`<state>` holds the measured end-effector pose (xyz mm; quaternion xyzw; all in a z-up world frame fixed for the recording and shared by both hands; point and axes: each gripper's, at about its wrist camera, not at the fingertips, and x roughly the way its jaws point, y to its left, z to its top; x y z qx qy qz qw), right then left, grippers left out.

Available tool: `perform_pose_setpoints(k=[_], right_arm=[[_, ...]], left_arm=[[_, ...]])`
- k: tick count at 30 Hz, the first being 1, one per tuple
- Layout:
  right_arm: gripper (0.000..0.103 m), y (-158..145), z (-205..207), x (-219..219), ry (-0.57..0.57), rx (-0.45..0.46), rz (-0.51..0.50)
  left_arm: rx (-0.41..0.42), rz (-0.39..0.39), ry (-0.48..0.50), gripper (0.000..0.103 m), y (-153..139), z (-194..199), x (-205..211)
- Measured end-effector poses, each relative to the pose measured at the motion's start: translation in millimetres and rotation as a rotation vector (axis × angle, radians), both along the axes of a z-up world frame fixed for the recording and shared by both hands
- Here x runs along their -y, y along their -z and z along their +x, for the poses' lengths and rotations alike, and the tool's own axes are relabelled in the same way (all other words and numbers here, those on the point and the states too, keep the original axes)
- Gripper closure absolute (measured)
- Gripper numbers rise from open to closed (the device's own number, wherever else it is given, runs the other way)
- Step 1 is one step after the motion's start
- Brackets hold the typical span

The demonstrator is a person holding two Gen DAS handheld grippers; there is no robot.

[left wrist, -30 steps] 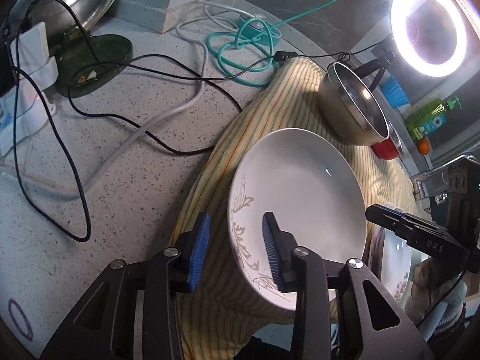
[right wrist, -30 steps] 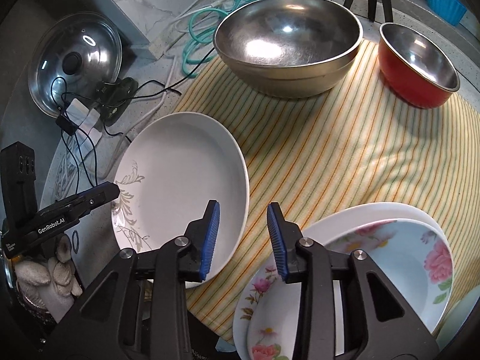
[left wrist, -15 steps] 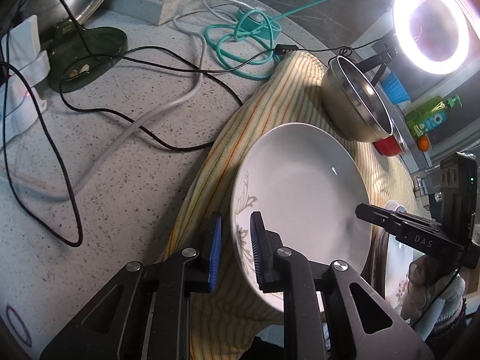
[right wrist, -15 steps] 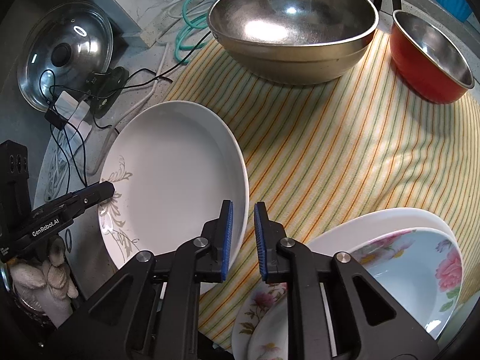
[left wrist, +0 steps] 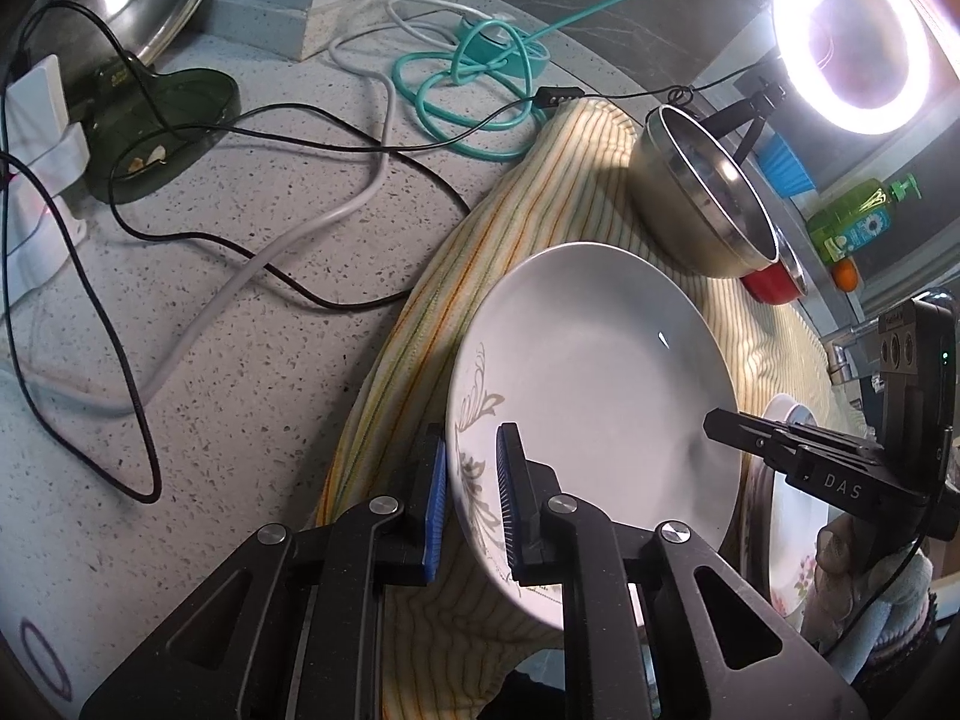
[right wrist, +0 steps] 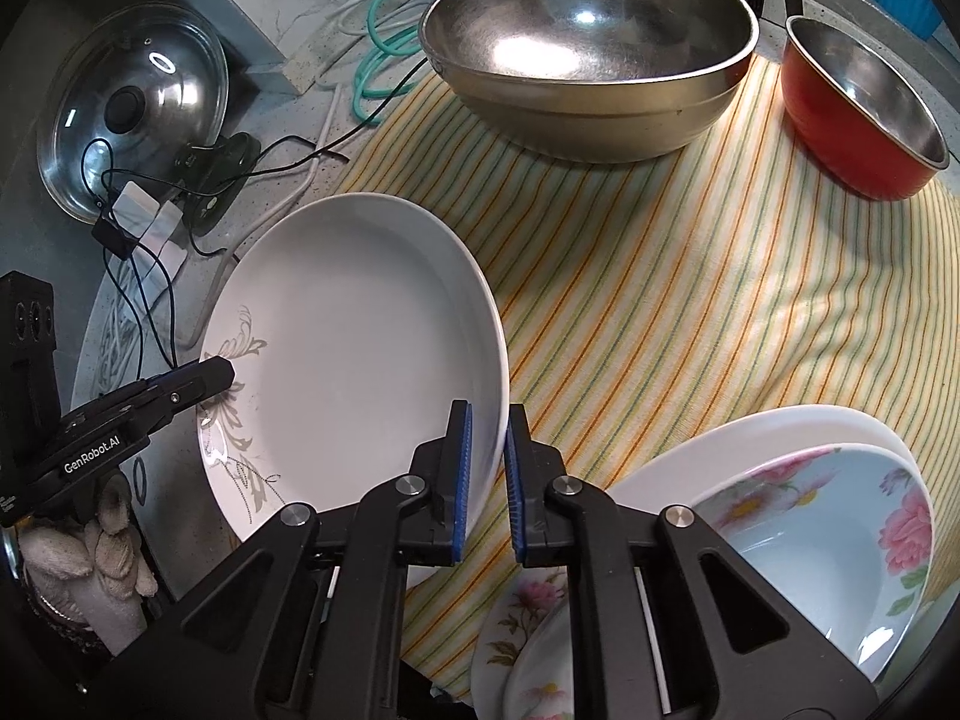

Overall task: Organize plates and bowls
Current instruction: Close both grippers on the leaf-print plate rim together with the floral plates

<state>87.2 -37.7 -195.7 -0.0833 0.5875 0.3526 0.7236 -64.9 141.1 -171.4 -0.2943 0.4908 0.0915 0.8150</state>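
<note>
From the left wrist view, the left gripper (left wrist: 471, 495) has closed: its blue fingers (left wrist: 435, 504), apart a second ago with the rim loose between them, are now narrow and clamped on the near edge of the white plate (left wrist: 600, 396). The plate stands tilted over the striped cloth (left wrist: 480, 252) at the bench (left wrist: 210, 360) edge, so I judge it gripped and ready to lift. It is a shallow white plate with a grey leaf pattern near the held rim. The right gripper (left wrist: 720, 423) shows on the plate's opposite rim.

From the right wrist view, the right gripper (right wrist: 487, 474) has also gone from wide to shut, its fingers (right wrist: 462, 474) pinching the white plate (right wrist: 360, 348) at its right rim. With both sides held, the plate can probably be carried to the stack of flowered plates (right wrist: 810, 528) just beside it. The large steel bowl (right wrist: 588, 42) and red bowl (right wrist: 864, 114) sit further back on the cloth, untouched.
</note>
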Motion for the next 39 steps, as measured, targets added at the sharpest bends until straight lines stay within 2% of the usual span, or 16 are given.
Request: perform_pose_setpoints(k=[16, 27, 39], right_arm=[[0.092, -43.7, -4.7, 39.1, 0.059, 0.036, 0.072], [0.092, -64.0, -6.3, 102.5, 0.177, 0.063, 0.074], [0.092, -61.3, -13.2, 174.4, 0.323, 0.053, 0.054]], left_arm=[[0.088, 0.020, 0.049, 0.089, -40.4, 8.1, 16.3], [0.128, -0.005, 0.168, 0.089, -53.8, 34.3, 57.1], [0.125, -0.031, 0.318, 0.089, -54.4, 59.3, 110.6]])
